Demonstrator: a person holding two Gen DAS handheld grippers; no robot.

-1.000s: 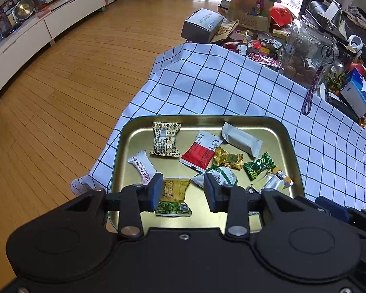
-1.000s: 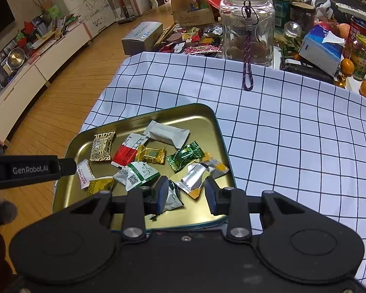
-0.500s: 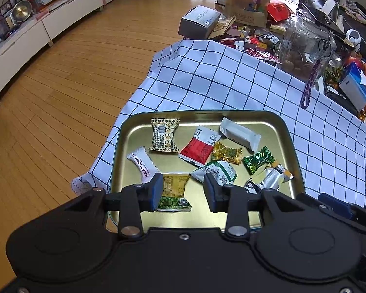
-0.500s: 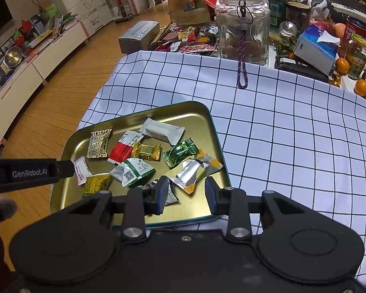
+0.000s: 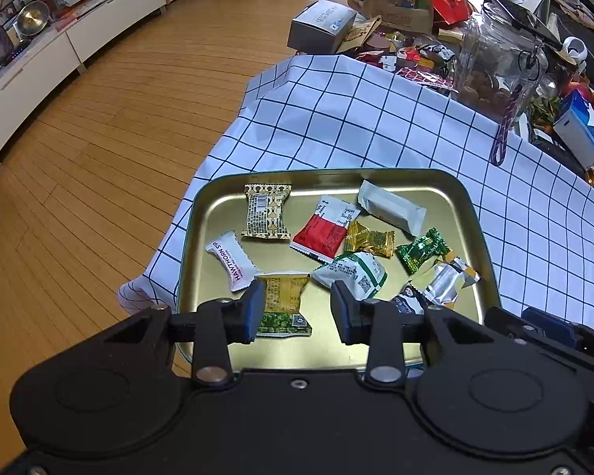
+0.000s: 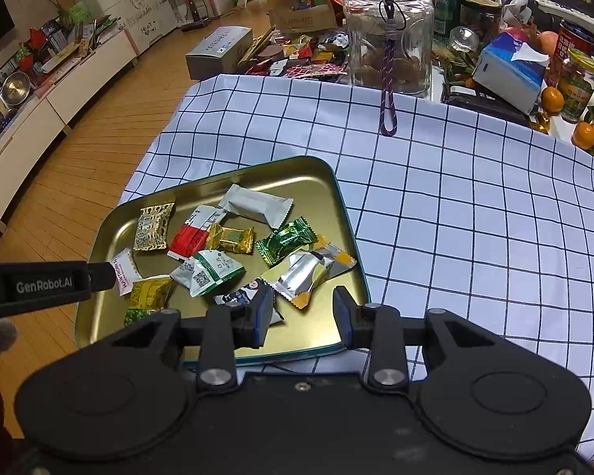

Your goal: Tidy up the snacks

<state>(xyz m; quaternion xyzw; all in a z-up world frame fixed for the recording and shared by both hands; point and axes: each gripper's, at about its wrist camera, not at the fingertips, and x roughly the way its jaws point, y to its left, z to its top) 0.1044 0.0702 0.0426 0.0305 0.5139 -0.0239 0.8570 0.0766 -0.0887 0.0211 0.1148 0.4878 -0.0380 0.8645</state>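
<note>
A gold tray on the checked cloth holds several wrapped snacks. Among them are a white Hawthorn packet, a gold patterned packet, a red-and-white packet and a yellow-green packet. My left gripper hovers open over the tray's near edge, above the yellow-green packet, gripping nothing. My right gripper stands open over the tray's near right corner, beside a silver-yellow packet and a dark packet. Nothing is between its fingers.
The tray sits near the table's left edge, with wooden floor below. A glass jar with a hanging purple cord, a tissue box, oranges and loose wrappers crowd the back. Bare checked cloth lies right of the tray.
</note>
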